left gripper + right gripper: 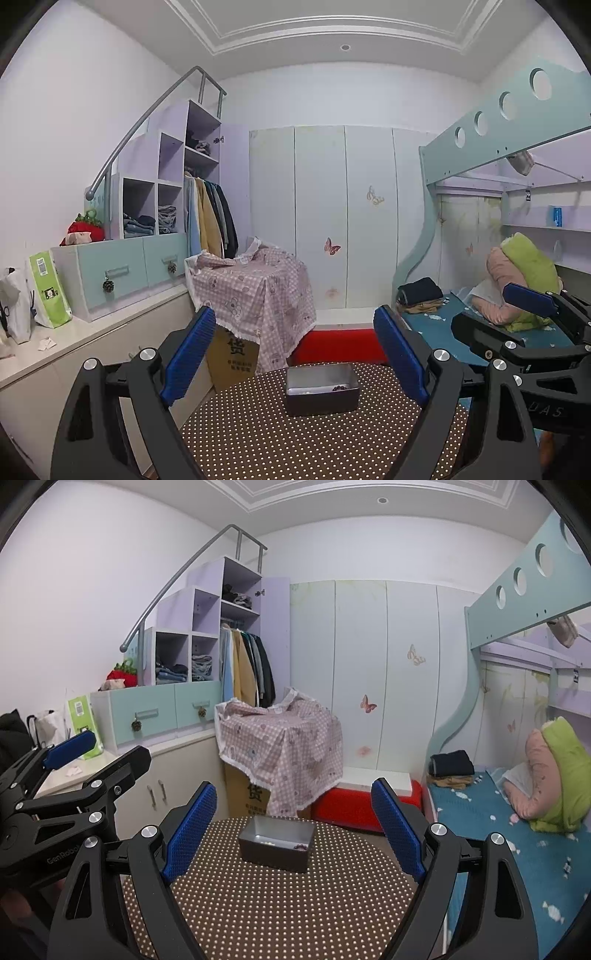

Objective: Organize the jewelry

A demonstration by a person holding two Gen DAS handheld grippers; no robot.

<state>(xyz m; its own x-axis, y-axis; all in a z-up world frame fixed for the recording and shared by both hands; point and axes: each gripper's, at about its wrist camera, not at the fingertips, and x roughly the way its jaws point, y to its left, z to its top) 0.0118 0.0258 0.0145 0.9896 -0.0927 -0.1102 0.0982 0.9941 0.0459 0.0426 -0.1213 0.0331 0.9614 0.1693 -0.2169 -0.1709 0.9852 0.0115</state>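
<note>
A small grey open box point(322, 389) stands on a round table with a brown, white-dotted cloth point(295, 439). Inside it lie a dark bead bracelet point(340, 387) and small pale beads point(304, 392). The box also shows in the right wrist view point(275, 843), with the dark beads point(300, 847) inside. My left gripper point(295, 350) is open and empty, held above the table short of the box. My right gripper point(293, 827) is open and empty, likewise short of the box. Each gripper shows at the edge of the other's view, the right point(517, 306) and the left point(96, 753).
A carton draped with a pink checked cloth point(255, 288) stands behind the table, beside a red stool point(340, 347). A white counter point(85, 332) with bags runs along the left. A bunk bed point(461, 325) with folded clothes and bedding is on the right. Wardrobe doors point(343, 214) fill the back.
</note>
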